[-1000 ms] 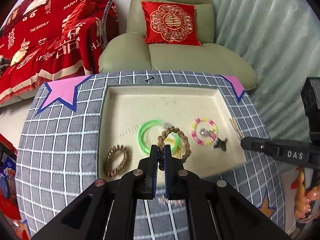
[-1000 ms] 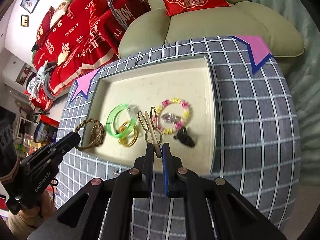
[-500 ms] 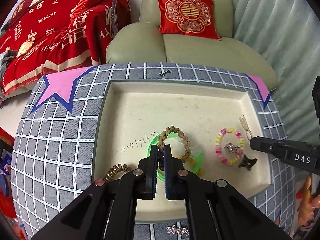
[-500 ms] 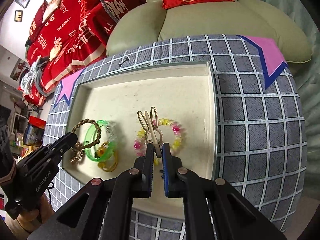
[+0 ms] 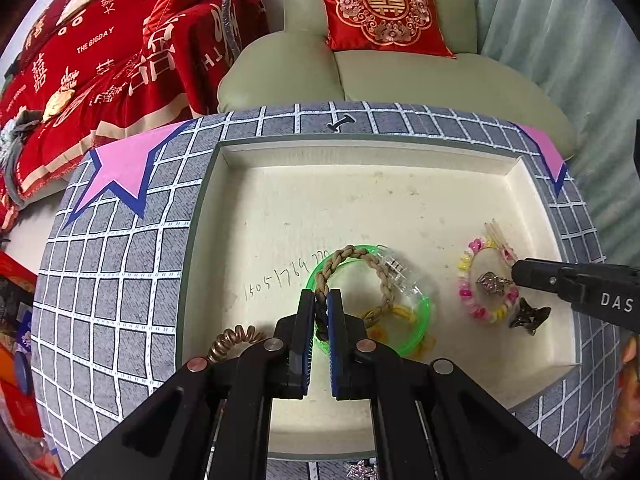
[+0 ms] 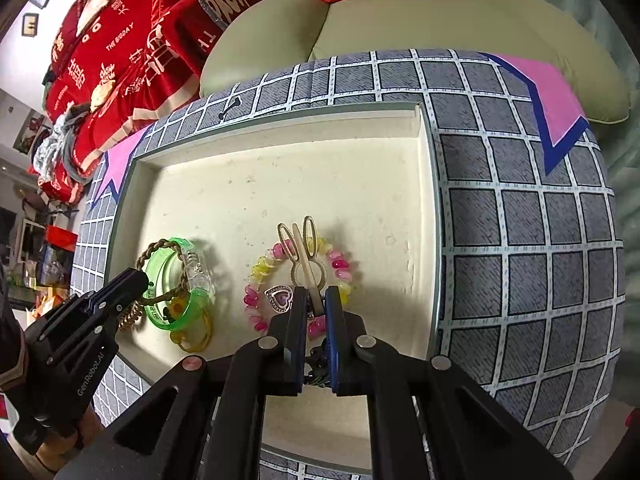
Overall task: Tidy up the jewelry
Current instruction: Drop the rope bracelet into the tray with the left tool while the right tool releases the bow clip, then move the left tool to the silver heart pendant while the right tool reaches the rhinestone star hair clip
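A cream tray [image 5: 360, 152] [image 6: 428, 208] sits on the checked cloth. My left gripper [image 5: 321, 300] is shut on a brown braided bracelet [image 5: 348, 254], holding it over the green bangle [image 5: 420, 332] in the tray. My right gripper [image 6: 316, 300] is shut on a gold rabbit-shaped hair clip [image 6: 304, 248], held above the pink and yellow bead bracelet [image 6: 260, 268] with a heart charm [image 6: 280, 298]. The left gripper also shows in the right wrist view [image 6: 136, 280], and the right gripper shows in the left wrist view [image 5: 520, 274].
A copper coil hair tie [image 5: 232, 342], a yellow ring [image 6: 192, 340] and a dark star-shaped clip [image 5: 528, 318] lie in the tray. A silver piece [image 5: 362, 470] lies on the cloth at the near edge. A green armchair [image 5: 400, 76] stands behind.
Both grippers have moved forward over the tray with their pieces. The braided bracelet now hangs over the green bangle and the rabbit clip over the bead bracelet.
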{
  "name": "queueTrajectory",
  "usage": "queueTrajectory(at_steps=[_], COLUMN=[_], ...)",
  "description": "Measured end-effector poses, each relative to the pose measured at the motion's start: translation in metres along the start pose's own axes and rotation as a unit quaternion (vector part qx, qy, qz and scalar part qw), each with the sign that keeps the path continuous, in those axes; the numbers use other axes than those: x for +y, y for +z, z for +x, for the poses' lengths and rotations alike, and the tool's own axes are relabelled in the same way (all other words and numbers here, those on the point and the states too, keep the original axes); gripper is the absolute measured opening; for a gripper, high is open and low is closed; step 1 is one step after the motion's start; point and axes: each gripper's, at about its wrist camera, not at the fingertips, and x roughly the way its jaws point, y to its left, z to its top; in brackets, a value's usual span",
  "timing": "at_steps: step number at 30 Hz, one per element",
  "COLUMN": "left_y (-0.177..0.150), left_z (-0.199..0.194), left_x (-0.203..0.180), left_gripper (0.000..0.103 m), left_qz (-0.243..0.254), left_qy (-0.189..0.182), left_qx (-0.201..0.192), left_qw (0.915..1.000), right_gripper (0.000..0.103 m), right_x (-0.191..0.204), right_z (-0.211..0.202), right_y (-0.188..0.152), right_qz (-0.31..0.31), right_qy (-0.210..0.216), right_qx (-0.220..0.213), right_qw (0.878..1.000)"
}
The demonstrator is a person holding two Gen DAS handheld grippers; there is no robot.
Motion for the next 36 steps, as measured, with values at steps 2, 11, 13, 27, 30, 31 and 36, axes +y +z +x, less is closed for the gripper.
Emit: queueTrajectory(at_steps=[2,11,13,27,30,31,36], left_y=[0.000,-0.001,-0.001,0.006,0.002,0.000,-0.017], left_z=[0.001,-0.001,-0.002,-0.033,-0.044,-0.048,-0.073], left_x=[0.000,-0.002,-0.002,0.004,0.007,0.010,0.022], left_gripper=[0.015,0.016,0.016,0.103,0.103,0.103,0.103], left_qz=[0.000,0.004,0.004,-0.008,-0.014,-0.016,-0.038], left_qy=[0.003,0.018,0.017,0.029,0.026,0.024,0.004], left_qx=[0.003,0.010,0.009,-0.039,-0.050,-0.052,-0.058], left_qw=[1.0000,0.9998,0.9998,0.9988,0.9983,0.9982,0.9976], right_gripper=[0.012,0.051,0.051,0.051,0.060,0.063,0.081], right_x=[0.000,0.001,0.002,0.004,0.005,0.006,0.007], right_z=[0.001,-0.005,-0.010,-0.038,-0.043,-0.045,-0.055], right_y=[0.000,-0.002,-0.002,-0.017,-0.026,-0.029,-0.049], right_qz=[0.000,0.005,0.007,0.022,0.025,0.025,0.035], right_qy=[0.000,0.007,0.009,0.028,0.032,0.034,0.039], right_qx=[0.005,-0.004,-0.008,-0.026,-0.026,-0.026,-0.025], right_qw=[1.000,1.000,1.000,0.999,0.999,0.999,0.998])
